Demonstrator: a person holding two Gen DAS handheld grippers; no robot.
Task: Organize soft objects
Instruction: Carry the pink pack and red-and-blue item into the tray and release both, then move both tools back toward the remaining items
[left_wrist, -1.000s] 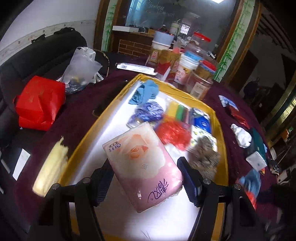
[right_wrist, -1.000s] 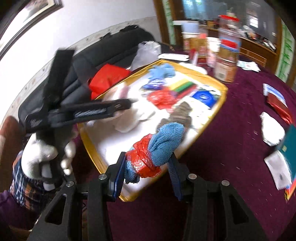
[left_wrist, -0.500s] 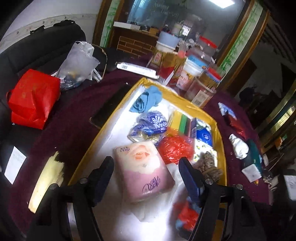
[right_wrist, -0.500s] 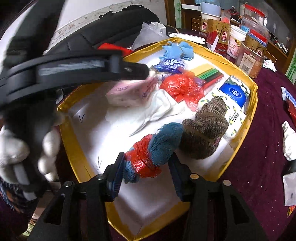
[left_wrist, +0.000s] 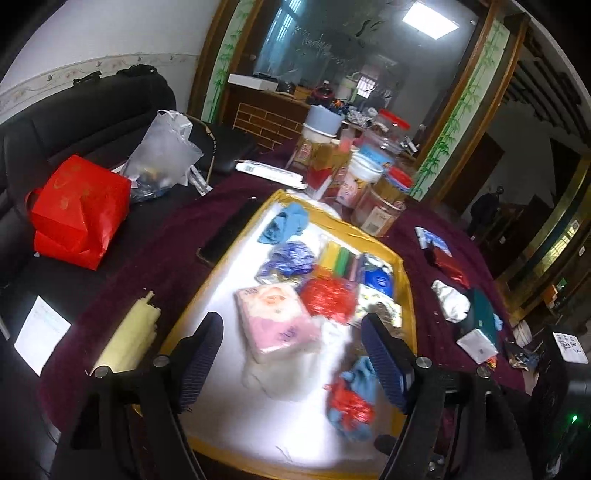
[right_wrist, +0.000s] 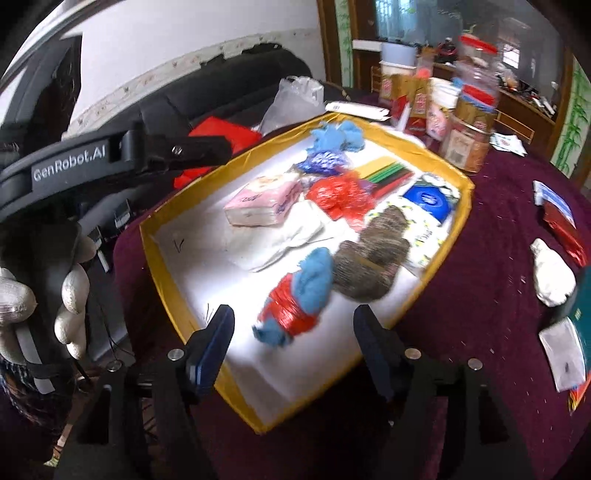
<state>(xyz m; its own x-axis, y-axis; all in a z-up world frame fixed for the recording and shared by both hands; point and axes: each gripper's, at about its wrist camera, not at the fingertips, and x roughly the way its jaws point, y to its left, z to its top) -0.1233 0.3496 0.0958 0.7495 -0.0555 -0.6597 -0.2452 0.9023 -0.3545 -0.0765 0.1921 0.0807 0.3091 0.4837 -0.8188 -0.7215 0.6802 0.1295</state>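
Observation:
A yellow-rimmed white tray (left_wrist: 229, 258) (right_wrist: 162, 266) holds soft things. The pink tissue pack (left_wrist: 277, 321) (right_wrist: 262, 201) lies in it on a white cloth (left_wrist: 280, 373) (right_wrist: 280, 240). The blue sock wrapped in red plastic (left_wrist: 351, 402) (right_wrist: 295, 302) lies near the tray's front, beside a brown knitted piece (right_wrist: 373, 266). My left gripper (left_wrist: 291, 365) is open and empty above the tray. My right gripper (right_wrist: 291, 347) is open and empty just behind the blue sock.
The tray also holds a blue cloth (left_wrist: 288, 221), a purple bag (left_wrist: 288, 258), a red bag (left_wrist: 328, 299) and coloured sticks (left_wrist: 340, 258). On the maroon table are a white sock (right_wrist: 552, 273), jars (left_wrist: 380, 206), a yellow roll (left_wrist: 125, 339) and a red bag (left_wrist: 77, 210).
My left gripper opened, left the pink tissue pack in the tray and pulled back. My right gripper opened, released the blue sock bundle in the tray and drew back.

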